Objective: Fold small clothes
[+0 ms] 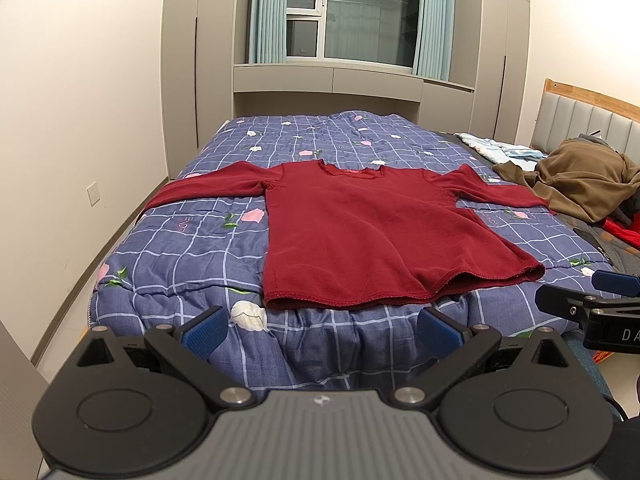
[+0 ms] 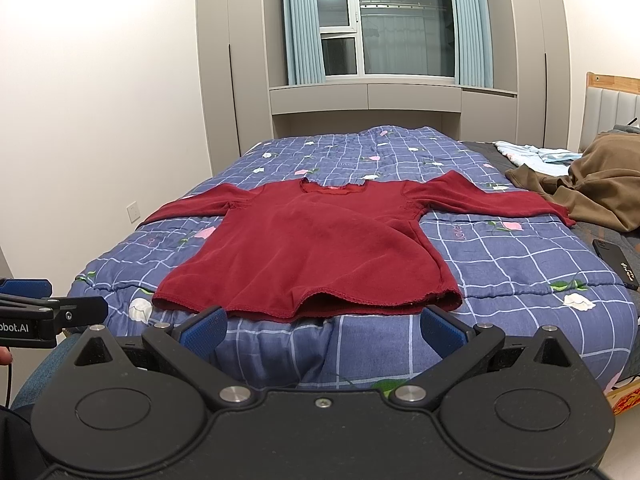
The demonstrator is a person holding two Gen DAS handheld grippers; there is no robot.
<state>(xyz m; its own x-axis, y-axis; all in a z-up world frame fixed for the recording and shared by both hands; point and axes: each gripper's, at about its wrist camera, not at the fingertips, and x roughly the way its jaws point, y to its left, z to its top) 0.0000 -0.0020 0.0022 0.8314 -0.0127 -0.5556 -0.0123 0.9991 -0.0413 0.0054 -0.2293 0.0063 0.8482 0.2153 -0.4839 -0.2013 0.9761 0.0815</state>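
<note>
A long-sleeved top (image 1: 372, 236) lies spread flat on the bed (image 1: 192, 252), hem nearest, with a heap of clothes (image 1: 584, 180) to its right.

Red top (image 1: 376, 232) on checked bed (image 1: 192, 264)

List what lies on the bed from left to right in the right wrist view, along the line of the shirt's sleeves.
Red shirt's left-side sleeve → shirt body → right-side sleeve → brown garment. The black phone lies nearer the camera, off that line, at the right edge of the blue checked quilt.
</note>
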